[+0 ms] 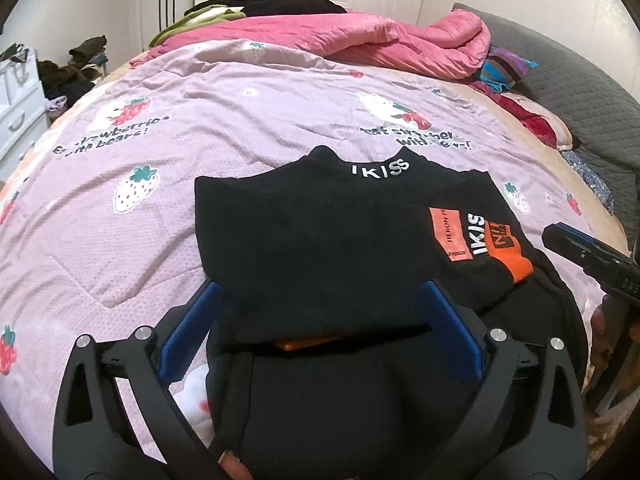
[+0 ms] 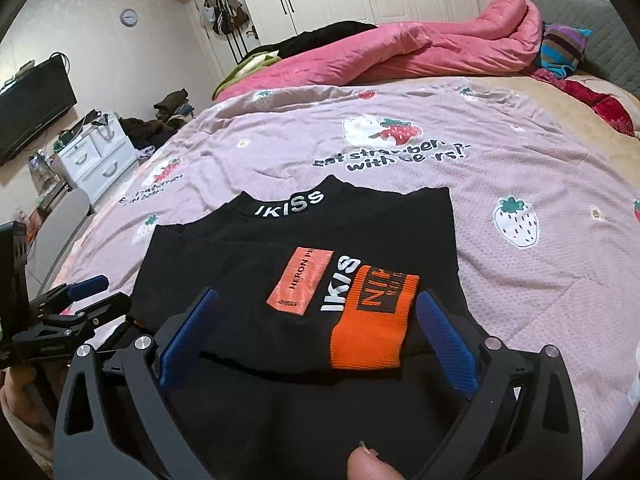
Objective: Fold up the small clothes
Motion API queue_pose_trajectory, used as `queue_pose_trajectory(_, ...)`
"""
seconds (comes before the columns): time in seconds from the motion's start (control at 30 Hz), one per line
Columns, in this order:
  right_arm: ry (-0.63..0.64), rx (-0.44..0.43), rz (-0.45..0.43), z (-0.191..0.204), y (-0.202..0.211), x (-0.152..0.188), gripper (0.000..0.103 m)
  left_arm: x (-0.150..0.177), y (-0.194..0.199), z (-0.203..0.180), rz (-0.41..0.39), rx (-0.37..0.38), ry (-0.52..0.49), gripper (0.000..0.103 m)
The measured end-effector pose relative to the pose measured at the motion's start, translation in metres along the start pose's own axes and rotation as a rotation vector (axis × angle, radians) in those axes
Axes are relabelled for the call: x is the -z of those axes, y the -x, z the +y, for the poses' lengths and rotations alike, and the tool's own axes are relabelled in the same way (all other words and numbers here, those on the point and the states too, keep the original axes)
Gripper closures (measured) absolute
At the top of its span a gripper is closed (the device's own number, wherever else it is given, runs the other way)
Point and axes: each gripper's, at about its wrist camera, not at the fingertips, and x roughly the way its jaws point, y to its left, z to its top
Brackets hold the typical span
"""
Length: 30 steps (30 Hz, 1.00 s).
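Note:
A small black sweater lies folded on the lilac strawberry quilt, its "IKISS" collar pointing away from me. An orange cuff and an orange patch rest on top of its right side. My left gripper is open above the near left part of the sweater, blue pads wide apart and pressing on nothing. My right gripper is open too, straddling the cuff and patch without touching them. Each gripper also shows at the edge of the other's view.
A bunched pink duvet lies across the far end of the bed, with striped and red cloth by the grey headboard. White drawers, a TV and a clothes pile stand left of the bed.

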Motion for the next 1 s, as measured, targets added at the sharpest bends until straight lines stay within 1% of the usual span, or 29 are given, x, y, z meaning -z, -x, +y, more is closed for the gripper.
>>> queue_pose_trajectory(0.13,-0.003,-0.006,-0.013,0.001,0.009,0.002,0.004,0.004,0.008,-0.001,-0.013,0.011,0.013,0.009)
queue_pose_trajectory(0.47,-0.001,-0.006,-0.028,0.0,0.029,0.009,0.004,0.012,0.027,0.001,-0.056,-0.003,0.044,0.009)
queue_pose_trajectory(0.8,0.021,-0.008,-0.03,0.006,0.042,0.015,0.004,0.034,0.043,0.014,-0.07,-0.004,0.123,0.009)
queue_pose_trajectory(1.0,0.031,-0.008,-0.035,0.008,0.049,0.018,0.004,0.041,0.05,0.013,-0.081,-0.011,0.133,0.009)
